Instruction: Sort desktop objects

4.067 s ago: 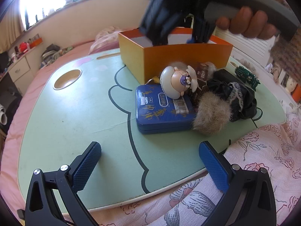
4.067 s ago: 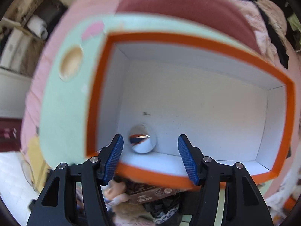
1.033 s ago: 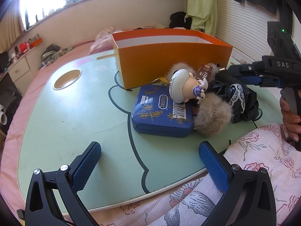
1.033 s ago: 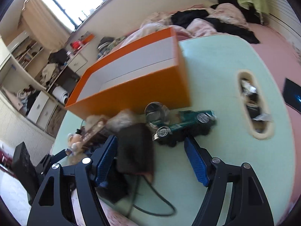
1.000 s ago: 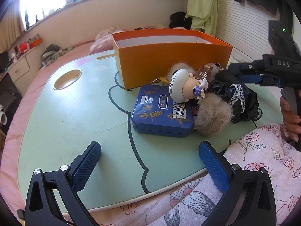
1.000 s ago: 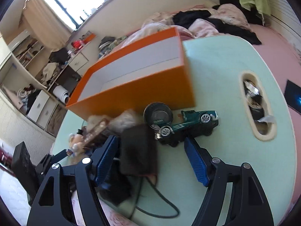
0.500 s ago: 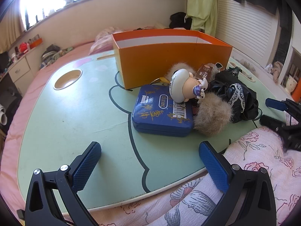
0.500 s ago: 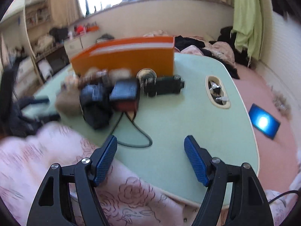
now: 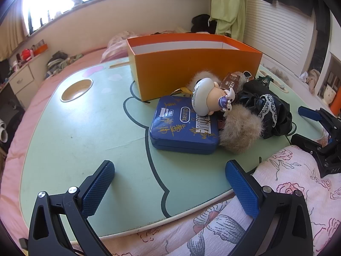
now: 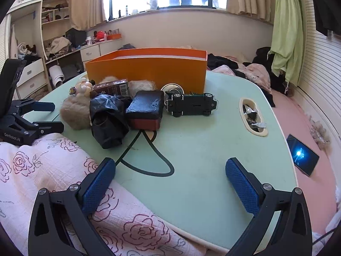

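The orange box (image 10: 149, 66) hides its inside; the brown packet (image 9: 231, 83) print is too small to read

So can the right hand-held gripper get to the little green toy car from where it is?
Probably yes. The right hand-held gripper is opening with nothing between its jaws, and only bare table lies between it and the toy car. The car lies on its side, close beside a dark box.

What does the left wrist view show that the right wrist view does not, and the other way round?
Only the left wrist view shows the blue tin and the round cup hole. Only the right wrist view shows the green toy car, the black and red case and the phone. Both show the orange box and the fur ball.
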Tool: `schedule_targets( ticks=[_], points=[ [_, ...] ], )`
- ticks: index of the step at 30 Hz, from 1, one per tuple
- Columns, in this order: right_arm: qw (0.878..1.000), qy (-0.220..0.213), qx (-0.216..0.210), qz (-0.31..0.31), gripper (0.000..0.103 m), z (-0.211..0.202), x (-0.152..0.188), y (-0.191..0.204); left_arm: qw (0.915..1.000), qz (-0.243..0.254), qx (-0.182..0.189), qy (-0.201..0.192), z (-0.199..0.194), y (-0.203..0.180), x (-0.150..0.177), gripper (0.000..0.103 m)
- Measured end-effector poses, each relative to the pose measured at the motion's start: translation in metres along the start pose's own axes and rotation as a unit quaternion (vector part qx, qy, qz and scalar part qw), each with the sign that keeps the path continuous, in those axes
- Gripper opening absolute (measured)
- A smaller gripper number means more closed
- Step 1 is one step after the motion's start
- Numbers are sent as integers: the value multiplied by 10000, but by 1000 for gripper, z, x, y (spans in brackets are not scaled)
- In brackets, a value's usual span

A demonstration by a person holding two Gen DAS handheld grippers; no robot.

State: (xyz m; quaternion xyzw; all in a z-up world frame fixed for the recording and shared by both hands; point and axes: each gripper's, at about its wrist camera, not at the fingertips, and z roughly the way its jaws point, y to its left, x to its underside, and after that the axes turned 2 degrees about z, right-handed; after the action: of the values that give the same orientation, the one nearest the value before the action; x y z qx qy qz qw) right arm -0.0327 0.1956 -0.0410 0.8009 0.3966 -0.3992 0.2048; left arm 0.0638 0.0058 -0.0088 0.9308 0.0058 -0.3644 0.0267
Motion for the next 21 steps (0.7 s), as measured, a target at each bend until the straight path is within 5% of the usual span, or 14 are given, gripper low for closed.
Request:
schedule_targets(
  ticks=[21],
  points=[
    [10000, -57, -29, -30, 103, 4, 4, -3, 10000, -26, -19, -1, 0, 0, 0, 103]
  ],
)
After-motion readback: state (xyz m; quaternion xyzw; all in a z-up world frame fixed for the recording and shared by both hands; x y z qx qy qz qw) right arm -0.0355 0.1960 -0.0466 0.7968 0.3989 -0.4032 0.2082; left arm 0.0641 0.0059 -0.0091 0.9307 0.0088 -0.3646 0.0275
